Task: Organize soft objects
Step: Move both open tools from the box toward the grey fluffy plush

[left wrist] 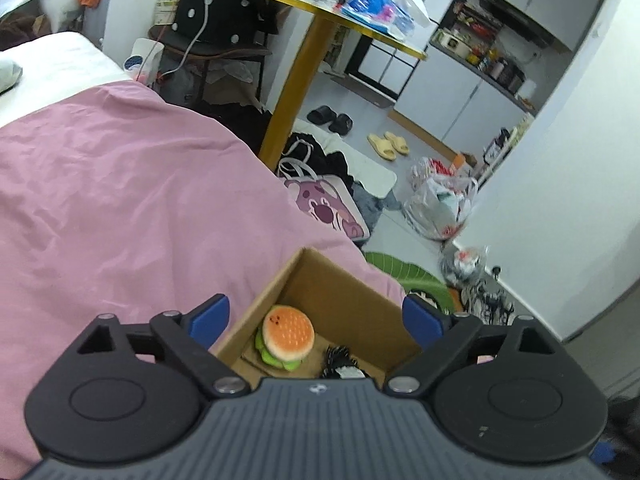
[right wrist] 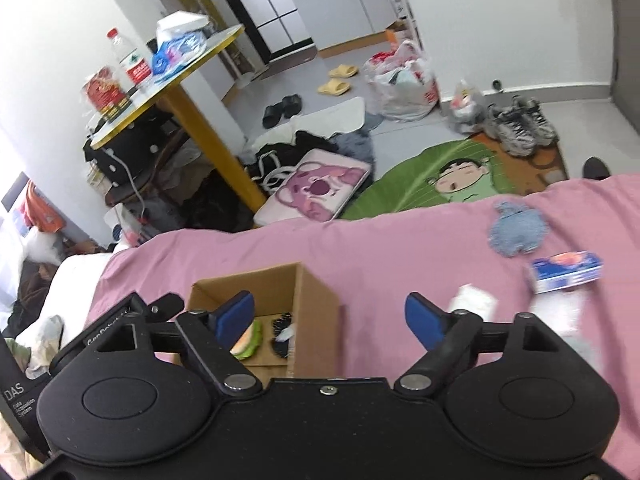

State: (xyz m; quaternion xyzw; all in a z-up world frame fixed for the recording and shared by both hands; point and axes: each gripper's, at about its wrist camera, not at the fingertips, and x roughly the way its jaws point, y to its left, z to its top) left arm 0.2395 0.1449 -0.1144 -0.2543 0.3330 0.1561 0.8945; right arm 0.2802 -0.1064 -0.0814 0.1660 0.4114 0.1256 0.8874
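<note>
Covering bed, pink duvet bears cardboard box; cluttered floor beyond.

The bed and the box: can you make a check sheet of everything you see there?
Surface: pink blanket over the bed, wrinkled.
Job's things: cardboard box on the blanket holds a burger plush and a black-and-white fuzzy thing; blue fluffy toy lies outside it.
Clutter: blue packet, white wad.
Grippers: left gripper over the box, right gripper beside it; jaws open, empty.
Cables: white cable by the table.
Surroundings: shoes, bags, clothes on the floor.
</note>
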